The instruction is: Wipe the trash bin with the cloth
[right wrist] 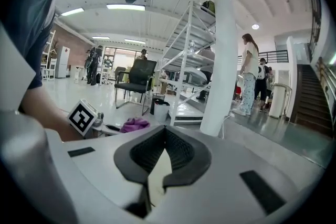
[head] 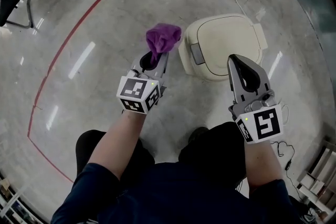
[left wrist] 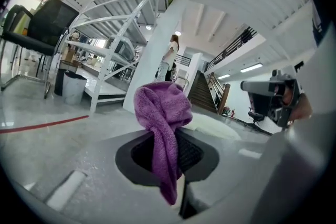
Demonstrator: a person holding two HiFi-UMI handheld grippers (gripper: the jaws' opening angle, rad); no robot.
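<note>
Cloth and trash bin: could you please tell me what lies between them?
Nothing: in the head view the cloth, clamped in the left gripper, sits right beside the trash bin, no object between.

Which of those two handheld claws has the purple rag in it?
The left gripper, its jaws shut on the purple cloth. The right gripper is shut too, but holds nothing.

Bright, even light falls from long white ceiling strip lamps (right wrist: 126, 7), which glare as pale streaks on the glossy grey polished floor (head: 105, 18). Shadows are faint. Fisheye bending darkens every edge. The crumpled purple terry cloth (left wrist: 160, 113) looks sharp, the nearest foreground blurred.
</note>
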